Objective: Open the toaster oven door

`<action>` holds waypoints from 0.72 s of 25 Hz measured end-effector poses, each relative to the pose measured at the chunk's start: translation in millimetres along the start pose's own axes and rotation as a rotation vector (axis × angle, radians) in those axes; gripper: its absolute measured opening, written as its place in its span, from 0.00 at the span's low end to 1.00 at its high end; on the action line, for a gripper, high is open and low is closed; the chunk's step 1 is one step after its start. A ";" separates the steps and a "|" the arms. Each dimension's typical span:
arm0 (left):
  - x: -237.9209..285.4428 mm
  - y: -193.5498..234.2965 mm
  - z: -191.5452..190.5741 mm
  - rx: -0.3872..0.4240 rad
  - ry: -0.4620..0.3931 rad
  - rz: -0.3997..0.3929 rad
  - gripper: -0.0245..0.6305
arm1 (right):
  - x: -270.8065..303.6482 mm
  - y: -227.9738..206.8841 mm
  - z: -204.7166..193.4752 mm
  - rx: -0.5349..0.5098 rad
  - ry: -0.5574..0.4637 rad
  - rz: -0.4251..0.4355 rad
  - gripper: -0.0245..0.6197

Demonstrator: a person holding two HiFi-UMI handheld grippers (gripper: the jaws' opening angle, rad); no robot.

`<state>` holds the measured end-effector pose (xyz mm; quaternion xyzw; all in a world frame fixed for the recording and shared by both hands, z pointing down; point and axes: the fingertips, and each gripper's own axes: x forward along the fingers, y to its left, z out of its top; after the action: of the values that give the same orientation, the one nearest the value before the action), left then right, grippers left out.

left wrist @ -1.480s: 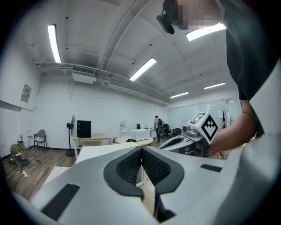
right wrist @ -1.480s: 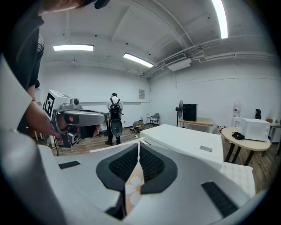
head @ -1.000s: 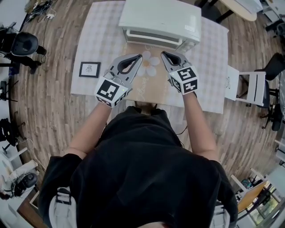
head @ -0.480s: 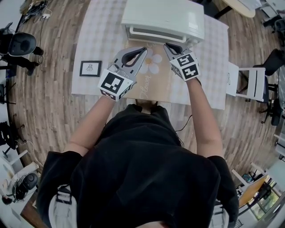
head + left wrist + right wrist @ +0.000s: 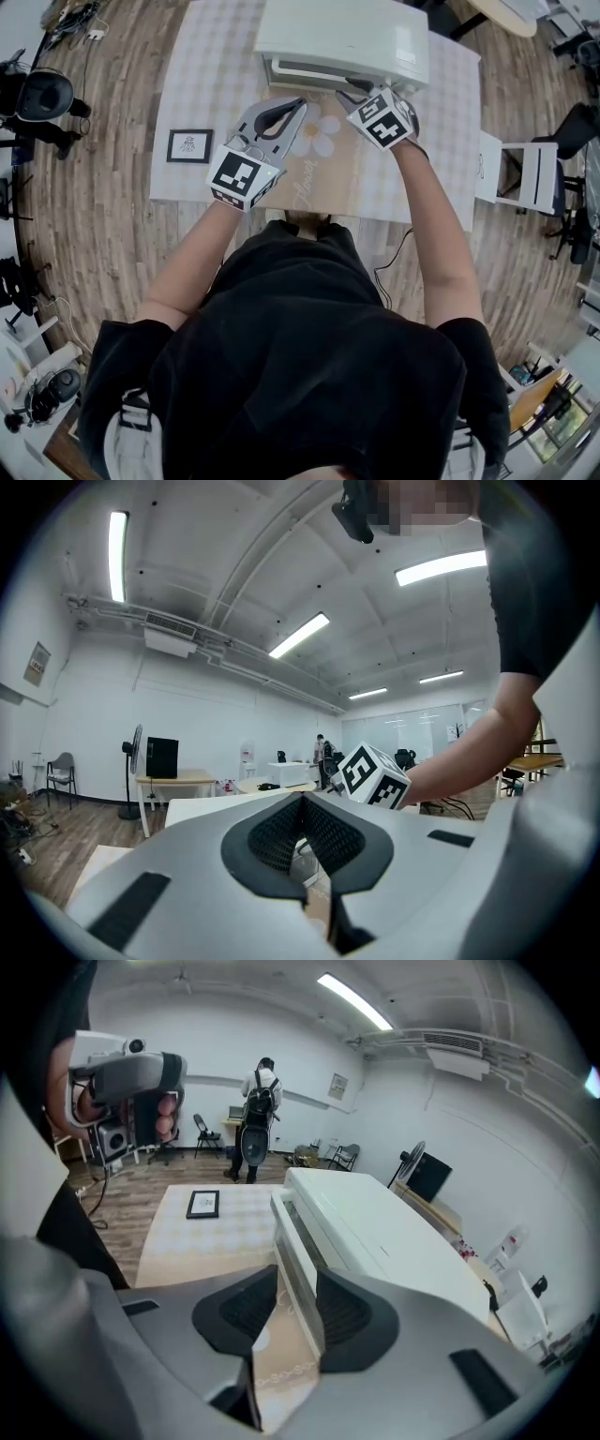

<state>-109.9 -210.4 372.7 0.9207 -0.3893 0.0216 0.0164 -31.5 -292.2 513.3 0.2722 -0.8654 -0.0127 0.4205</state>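
A white toaster oven [image 5: 342, 42] stands at the table's far side with its door [image 5: 314, 73] closed. My right gripper [image 5: 347, 90] is at the door's right end and points down at it. In the right gripper view the door's handle bar [image 5: 292, 1237] runs between the jaws of the right gripper [image 5: 298, 1275]. Those jaws have just been opening; they stand apart, with a gap showing on the bar's left side. My left gripper [image 5: 302, 101] hovers over the mat in front of the oven, shut and holding nothing. The left gripper [image 5: 302, 797] points level.
A tan mat with white flowers [image 5: 323, 164] lies on the checkered tablecloth [image 5: 216, 84]. A small framed picture [image 5: 189, 145] lies at the table's left. A folding chair [image 5: 530, 183] stands to the right of the table. A person [image 5: 255, 1119] stands far back.
My right gripper moved forward and down to the oven door's handle, rolled, and its jaws went from shut to apart around the bar. The left gripper kept its place.
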 end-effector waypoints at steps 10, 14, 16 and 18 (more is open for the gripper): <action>-4.9 1.3 -1.9 0.003 0.003 0.015 0.06 | 29.0 -8.3 -1.3 -0.194 0.160 0.044 0.29; -2.8 2.8 -1.9 -0.007 0.002 0.025 0.06 | 42.9 -12.7 -11.2 -0.259 0.246 0.061 0.29; -1.0 3.3 -2.3 -0.008 0.002 0.029 0.06 | 47.2 -14.0 -15.0 -0.290 0.276 0.068 0.29; 1.2 3.7 -2.0 -0.008 0.001 0.032 0.06 | 49.9 -14.7 -17.9 -0.324 0.304 0.072 0.28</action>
<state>-111.7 -213.8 374.8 0.9143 -0.4041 0.0205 0.0200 -36.5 -325.2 557.1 0.1689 -0.7877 -0.0954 0.5847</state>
